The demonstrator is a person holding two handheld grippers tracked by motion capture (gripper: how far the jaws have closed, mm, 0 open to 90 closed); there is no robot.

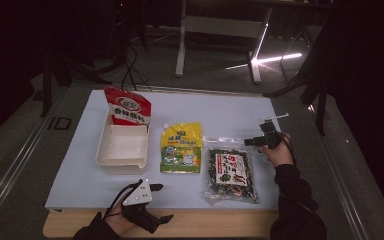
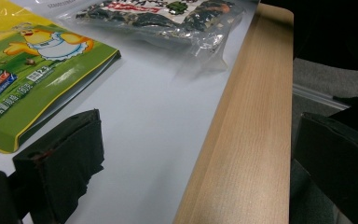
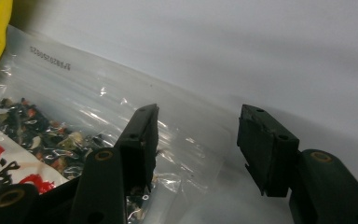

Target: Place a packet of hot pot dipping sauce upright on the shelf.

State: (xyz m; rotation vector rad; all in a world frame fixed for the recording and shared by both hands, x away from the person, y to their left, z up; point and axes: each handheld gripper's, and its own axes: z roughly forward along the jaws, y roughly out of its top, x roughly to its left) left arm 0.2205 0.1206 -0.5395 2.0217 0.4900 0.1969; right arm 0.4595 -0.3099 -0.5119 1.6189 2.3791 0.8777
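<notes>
At the near edge of the table (image 1: 65, 227), the left gripper (image 1: 161, 202) is resting with its jaws spread wide and nothing between them; in the left gripper view one jaw is lying over the white mat (image 2: 158, 121) and the other is hanging past the wooden edge. Just ahead of it, a yellow-and-green cartoon pouch (image 1: 181, 148) is lying flat, and further ahead and to its right a clear bag of dark dried mix (image 1: 231, 174) is lying near the mat's front edge, beside the pouch.

At the far right corner of that clear bag, the right gripper (image 1: 251, 142) is hovering in the person's hand, a dark sleeve (image 1: 292, 197) trailing back to the table's edge. Its jaws are standing apart and released, gripping nothing; in the right gripper view one jaw is sitting over the bag's empty transparent top strip (image 3: 121, 107) while the other is poised over bare mat, just off the plastic.

Beyond the left gripper, to the pouch's left, a cream-coloured tray (image 1: 122, 147) is sitting with a red-and-white packet (image 1: 127, 107) standing upright at its far end. Nothing is blocking either gripper's path to the bags.
</notes>
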